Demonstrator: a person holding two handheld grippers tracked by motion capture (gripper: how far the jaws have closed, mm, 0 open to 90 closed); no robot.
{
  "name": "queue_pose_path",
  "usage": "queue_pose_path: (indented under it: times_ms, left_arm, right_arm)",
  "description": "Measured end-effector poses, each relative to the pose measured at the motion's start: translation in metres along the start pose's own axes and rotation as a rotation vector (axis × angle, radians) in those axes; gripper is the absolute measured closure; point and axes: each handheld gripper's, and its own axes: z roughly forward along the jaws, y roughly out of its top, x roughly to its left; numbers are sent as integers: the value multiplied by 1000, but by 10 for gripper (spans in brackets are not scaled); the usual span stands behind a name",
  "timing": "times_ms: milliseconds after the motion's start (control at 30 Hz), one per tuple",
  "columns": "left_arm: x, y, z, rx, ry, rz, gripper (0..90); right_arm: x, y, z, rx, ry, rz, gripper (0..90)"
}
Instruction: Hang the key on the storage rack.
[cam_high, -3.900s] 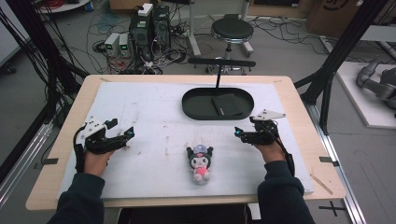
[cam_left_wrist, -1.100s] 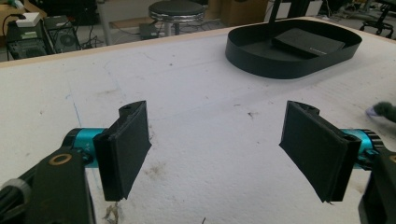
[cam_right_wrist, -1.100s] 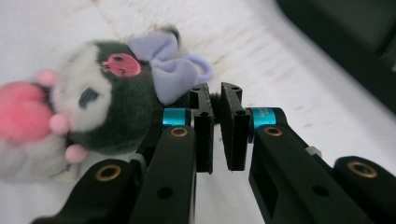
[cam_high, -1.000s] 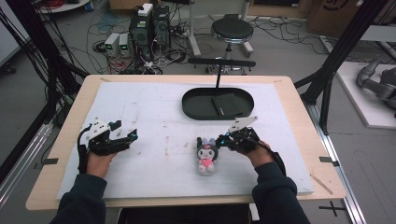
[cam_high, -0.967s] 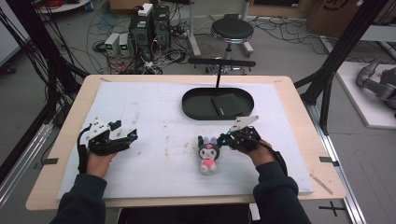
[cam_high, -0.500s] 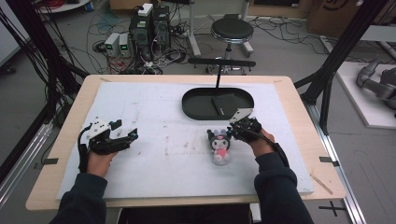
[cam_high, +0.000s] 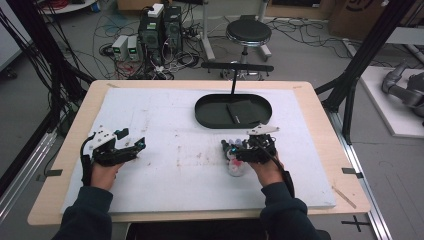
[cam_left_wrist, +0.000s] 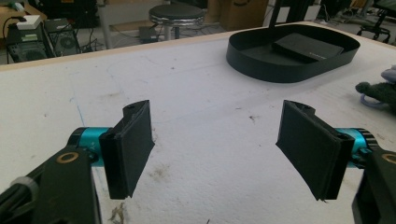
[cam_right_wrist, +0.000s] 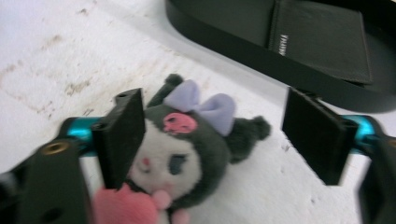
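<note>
A small plush doll with a dark hood, a lilac bow and a pink body lies on the white mat, just in front of the black oval tray. My right gripper is over its head. In the right gripper view the plush doll lies between the jaws of the right gripper, which have just been opening; the left jaw stands by its cheek and the right jaw is well apart from it. My left gripper rests open over bare mat at the left, and the left gripper has nothing between its jaws.
The tray holds a flat black pad and has a black post with a crossbar behind it. A stool and electronics boxes stand on the floor beyond the table. The doll lies far right of the left gripper.
My right gripper carried the doll to the right and toward the tray, then its jaws parted and let go; the doll now lies on the mat. The left gripper stayed put.
</note>
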Motion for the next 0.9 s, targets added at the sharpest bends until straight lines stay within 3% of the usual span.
queue_pose_path:
  times_ms: [33,133,200,233,333,433,467,567,667,767,800,833,900]
  left_arm:
    - [0,0,1,0,-1,0,263]
    - [0,0,1,3,-1,2,263]
    - [0,0,1,3,-1,1,263]
    - [0,0,1,3,1,-1,263]
    - [1,0,0,2,2,-2,263]
    - [1,0,0,0,1,-2,263]
    - [1,0,0,0,1,-2,263]
    - [1,0,0,0,2,-4,263]
    - [1,0,0,0,2,-5,263]
    - [1,-1,0,-1,2,-6,263]
    - [1,-1,0,-1,2,-7,263]
    - [1,-1,0,-1,2,-6,263]
    - [1,0,0,0,3,-6,263]
  right_arm:
    - [3,0,2,9,5,2,206]
    - [14,-3,13,71,24,-69,209]
    - [18,-5,20,132,56,-140,222]
    - [21,-6,22,150,26,-196,254]
    - [17,-3,21,150,54,-267,328]
    - [8,0,20,157,124,-427,351]
    - [7,1,19,153,148,-531,351]
    - [1,2,19,150,188,-613,344]
    - [-5,2,19,152,195,-502,283]
    - [-9,1,12,96,168,-329,200]
    - [-11,1,11,84,160,-309,200]
    - [-10,-1,8,71,148,-252,200]
    - [-8,-6,6,71,124,-205,200]
